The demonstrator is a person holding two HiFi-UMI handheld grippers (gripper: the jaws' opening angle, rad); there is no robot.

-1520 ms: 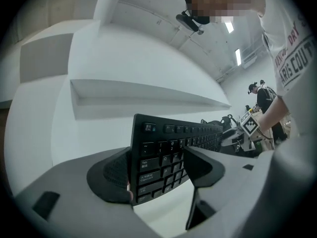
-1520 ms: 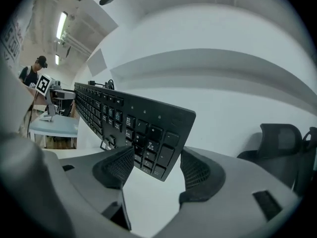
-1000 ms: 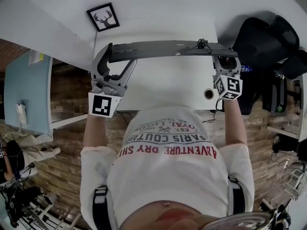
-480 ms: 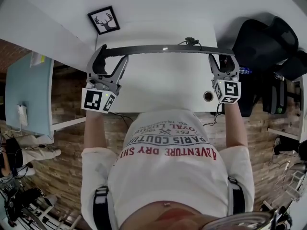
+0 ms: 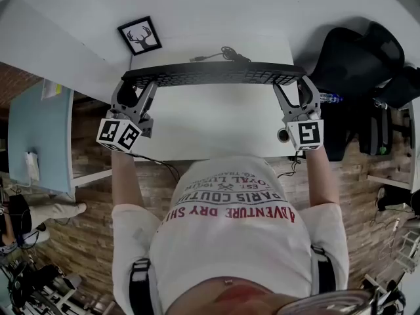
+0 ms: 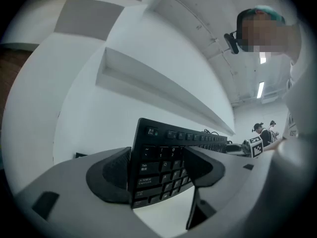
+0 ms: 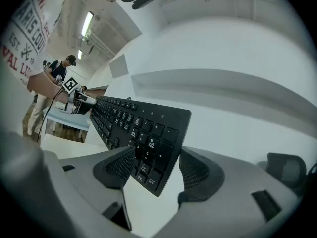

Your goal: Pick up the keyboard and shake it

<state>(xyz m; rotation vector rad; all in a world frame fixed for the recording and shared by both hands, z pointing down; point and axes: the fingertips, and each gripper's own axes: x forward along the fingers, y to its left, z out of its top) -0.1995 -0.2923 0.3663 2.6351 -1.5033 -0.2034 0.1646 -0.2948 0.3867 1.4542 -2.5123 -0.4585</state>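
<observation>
**An open office-like workroom**

I stand at a white desk [image 5: 216, 123] set against a plain white wall. A small framed deer picture [image 5: 140, 37] sits by its far left corner, and a wired computer keyboard [image 5: 213, 74] belongs to it. A black chair [image 5: 357, 61] sits to the right and a pale blue table [image 5: 36, 123] to the left. The floor [image 5: 85, 222] is laid in a brick pattern, and a cable [image 5: 172, 168] hangs below the desk's near edge. Long strip lights [image 7: 87, 24] run along the ceiling, and other people [image 6: 257, 129] stand farther off in the same room.
</observation>
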